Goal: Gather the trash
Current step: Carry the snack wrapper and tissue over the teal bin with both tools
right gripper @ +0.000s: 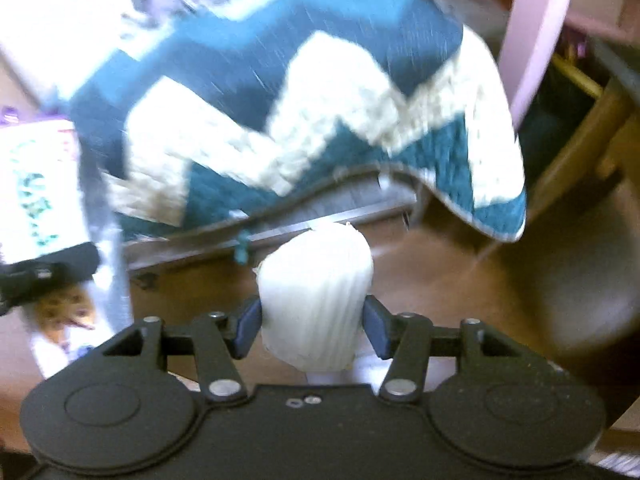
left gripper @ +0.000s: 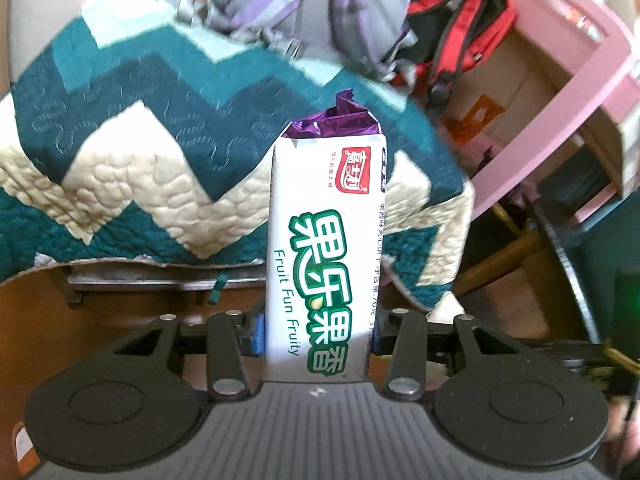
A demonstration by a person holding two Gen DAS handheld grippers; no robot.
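In the left wrist view a white snack wrapper point(left gripper: 326, 248) with green lettering and a torn purple top stands upright, and my left gripper point(left gripper: 318, 334) is shut on its lower part. In the right wrist view my right gripper point(right gripper: 314, 326) is shut on a white ribbed paper cup point(right gripper: 316, 300), held above the wooden floor. The same snack wrapper point(right gripper: 34, 184) appears blurred at the left edge of that view, with the left gripper's black body below it.
A teal and cream zigzag quilt point(left gripper: 160, 160) hangs over a bed edge ahead. Purple-grey point(left gripper: 304, 4) and red-black point(left gripper: 456, 20) backpacks lie behind it. A pink shelf frame point(left gripper: 560, 92) holding a cardboard box stands at right. Brown wooden floor point(right gripper: 460, 280) lies below.
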